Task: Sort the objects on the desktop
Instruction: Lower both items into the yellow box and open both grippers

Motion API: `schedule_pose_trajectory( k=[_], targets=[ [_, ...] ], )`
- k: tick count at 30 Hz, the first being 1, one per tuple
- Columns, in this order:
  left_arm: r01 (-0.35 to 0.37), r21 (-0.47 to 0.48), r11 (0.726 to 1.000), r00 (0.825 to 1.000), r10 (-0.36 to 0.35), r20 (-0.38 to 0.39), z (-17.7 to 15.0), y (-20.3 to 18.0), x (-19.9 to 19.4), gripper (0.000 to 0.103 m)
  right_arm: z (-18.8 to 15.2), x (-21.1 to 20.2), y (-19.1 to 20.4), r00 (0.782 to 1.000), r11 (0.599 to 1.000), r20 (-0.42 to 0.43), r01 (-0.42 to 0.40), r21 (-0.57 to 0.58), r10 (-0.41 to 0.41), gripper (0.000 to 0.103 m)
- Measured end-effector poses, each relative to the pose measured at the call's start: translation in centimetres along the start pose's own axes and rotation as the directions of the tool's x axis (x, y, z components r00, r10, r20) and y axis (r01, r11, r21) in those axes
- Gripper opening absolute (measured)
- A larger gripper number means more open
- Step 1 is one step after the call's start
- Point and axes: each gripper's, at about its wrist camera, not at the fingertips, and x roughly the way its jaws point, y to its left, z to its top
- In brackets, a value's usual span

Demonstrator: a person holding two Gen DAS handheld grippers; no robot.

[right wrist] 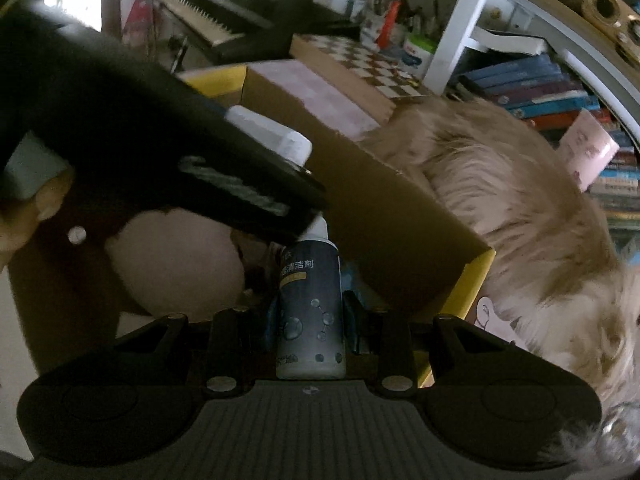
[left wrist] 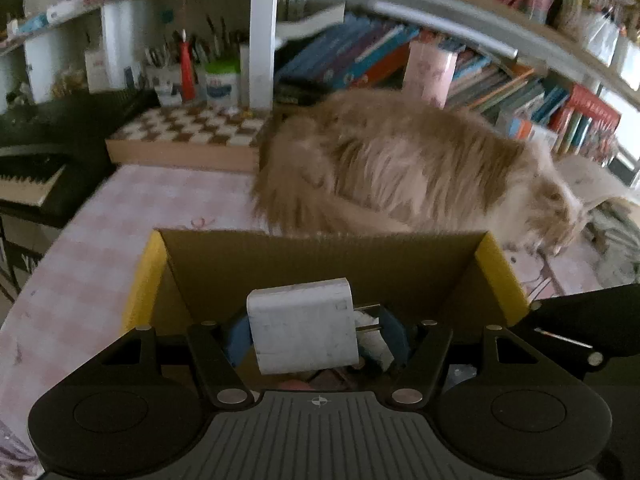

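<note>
My left gripper (left wrist: pixel 316 336) is shut on a white plug charger (left wrist: pixel 296 320), whose metal prongs point right. It hangs over an open cardboard box (left wrist: pixel 320 264) with yellow flaps. In the right wrist view, my right gripper (right wrist: pixel 312 316) is shut on a dark cleaner bottle (right wrist: pixel 310 280) with a white cap, above the same box (right wrist: pixel 384 216). The left gripper's black body (right wrist: pixel 160 140) crosses the upper left there, with the charger (right wrist: pixel 272 136) at its tip. A pale pink rounded thing (right wrist: pixel 176 264) lies inside the box.
A long-haired tan cat (left wrist: pixel 400 160) stands right behind the box on the pink checked tablecloth (left wrist: pixel 120 220). A chessboard (left wrist: pixel 188 128) lies further back, a piano keyboard (left wrist: pixel 28 184) at the left, and rows of books (left wrist: pixel 360 56) fill the shelves. A person's fingers (right wrist: pixel 24 216) show at the left edge.
</note>
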Motion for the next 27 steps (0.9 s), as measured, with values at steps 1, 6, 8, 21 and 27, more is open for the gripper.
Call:
schedule_pose_trajectory(
  k=[1,6,8,21,27],
  targets=[
    [-0.001,-0.002,1.000,1.000,0.001,-0.018,0.1,0.0,0.4,0.066,0.0,0.2,0.1,1.000,1.000,-0.006,0.007,-0.017,-0.007,0.030],
    [-0.019,-0.021,1.000,0.997,0.017,-0.069,0.2,0.2,1.5,0.066,-0.1,0.8,0.4,1.000,0.997,-0.027,0.001,-0.078,-0.003,0.030],
    [-0.021,-0.031,0.999,0.997,0.018,-0.077,0.1,0.4,1.7,0.066,-0.2,1.0,0.6,0.999,0.996,-0.035,-0.005,-0.093,0.001,0.030],
    [-0.015,-0.072,0.997,0.999,0.018,0.041,0.2,0.7,-1.1,0.081,-0.2,0.4,0.5,1.000,0.997,0.008,0.010,-0.073,-0.010,0.032],
    [0.008,-0.083,0.996,0.992,0.003,0.128,-0.5,0.3,-4.8,0.081,-0.2,-1.7,0.1,0.997,0.999,0.066,0.033,-0.021,-0.031,0.032]
  ],
)
